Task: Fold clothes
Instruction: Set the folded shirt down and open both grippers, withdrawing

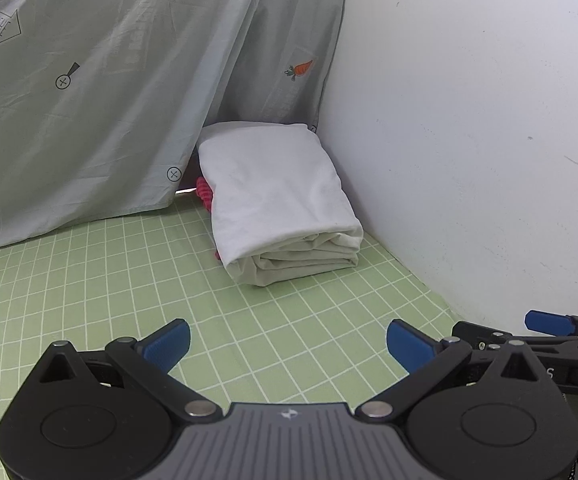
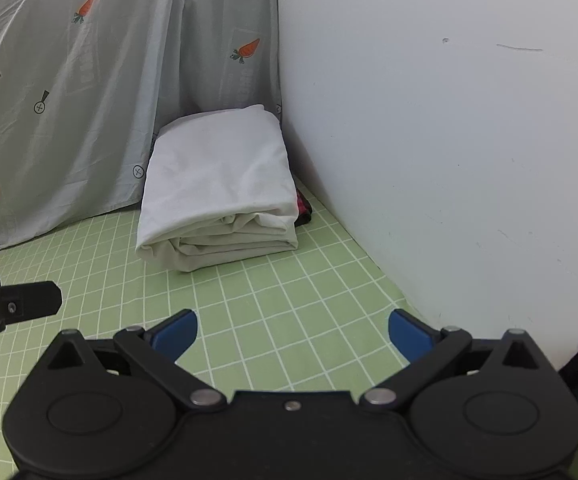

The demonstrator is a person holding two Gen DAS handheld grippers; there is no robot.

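A grey curtain (image 1: 89,100) of thin, creased cloth hangs at the left, printed with small orange carrots, crossed circles and an arrow sign; its hem rests on the green sheet (image 1: 129,300), a smooth fabric ruled with a white grid.

Just right of the hem, in the corner where curtain meets the white wall (image 1: 469,120), lies the folded white garment (image 1: 277,196). It is a soft, rounded rectangular bundle of matte, lightly wrinkled cloth. Its long axis runs from the corner toward the cameras, and the near end shows the stacked edges of several layers. A scrap of pink-red fabric (image 1: 205,194) peeks out from beneath its left side in the left wrist view, and a dark pink bit shows at its right side in the right wrist view.

The left gripper (image 1: 289,346) hangs over the bare sheet, well short of the garment, its blue ribbed pads (image 1: 167,342) spread wide with nothing between them. The right gripper (image 2: 293,334) is just beside it, likewise fully spread and empty.
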